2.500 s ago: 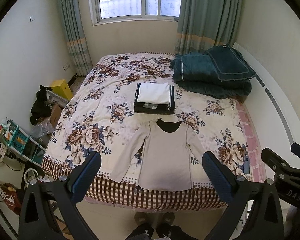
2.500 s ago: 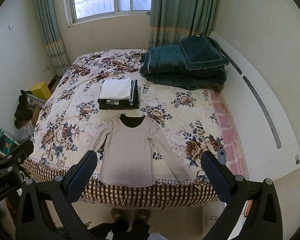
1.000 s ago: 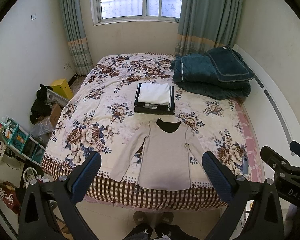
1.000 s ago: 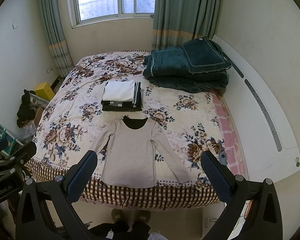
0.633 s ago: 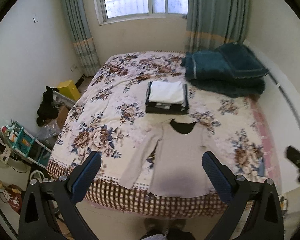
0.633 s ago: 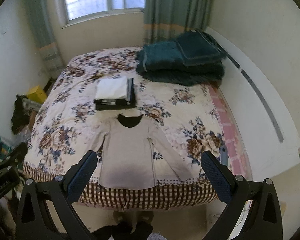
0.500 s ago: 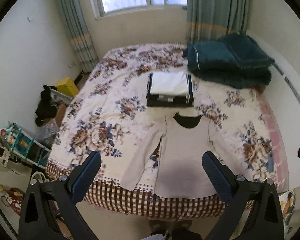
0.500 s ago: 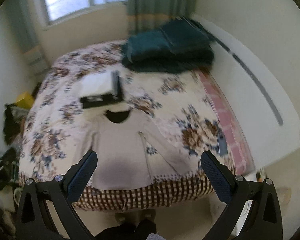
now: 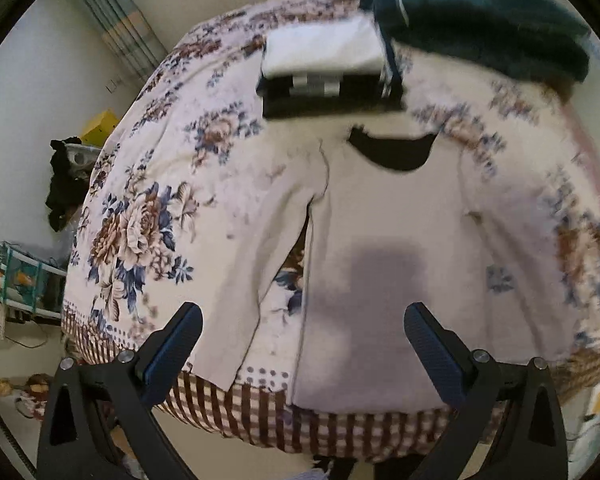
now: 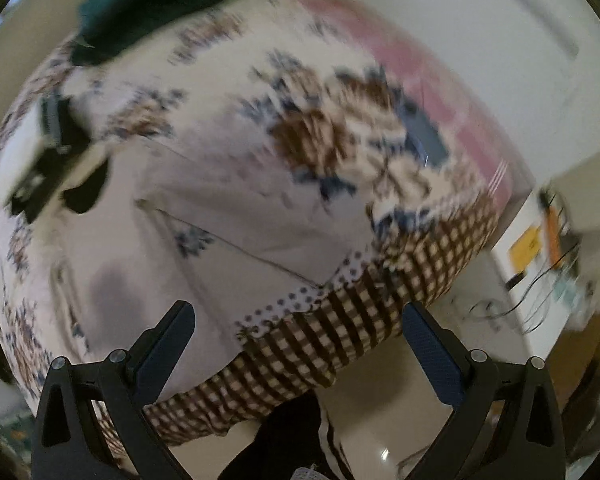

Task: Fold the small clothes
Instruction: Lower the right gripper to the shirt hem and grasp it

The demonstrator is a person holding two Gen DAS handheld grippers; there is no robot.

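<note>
Lying flat ahead of the left gripper: a beige long-sleeved top on the floral bedspread. Left jaws spread wide, empty. Right gripper likewise agape, holding nothing.

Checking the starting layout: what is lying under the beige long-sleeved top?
The beige top lies flat on the floral bedspread, its hem at the checked border. Whatever print or object sits beneath its body is covered. Both grippers, left and right, hover open.
</note>
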